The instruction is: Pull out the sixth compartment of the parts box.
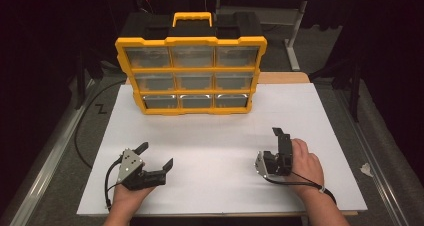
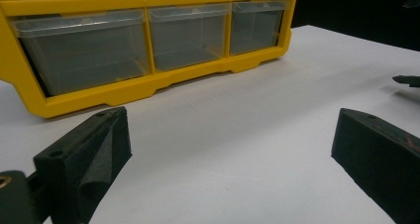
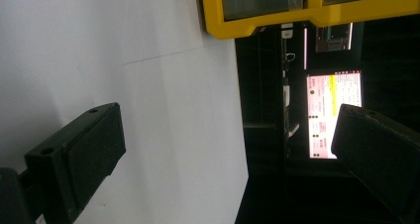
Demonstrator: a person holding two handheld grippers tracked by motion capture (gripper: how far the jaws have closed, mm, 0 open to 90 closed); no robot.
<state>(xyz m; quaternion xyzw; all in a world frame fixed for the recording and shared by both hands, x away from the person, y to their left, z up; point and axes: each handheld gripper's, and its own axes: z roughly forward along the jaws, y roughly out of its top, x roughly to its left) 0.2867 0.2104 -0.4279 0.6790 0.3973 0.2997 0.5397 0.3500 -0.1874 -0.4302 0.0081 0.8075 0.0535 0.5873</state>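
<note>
A yellow drawer cabinet stands at the back of a white counter. Left claw and right claw rest near the front, both wide and empty.

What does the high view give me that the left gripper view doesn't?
High view: the organizer's yellow handle, all nine drawers, both hands, and the right gripper turned on its side, open.

Left gripper view: a close look into the bottom drawers, which seem empty, and the jaw pads' foam-like texture.

Both: the yellow organizer standing on the white table, and the left gripper open, holding nothing.
</note>
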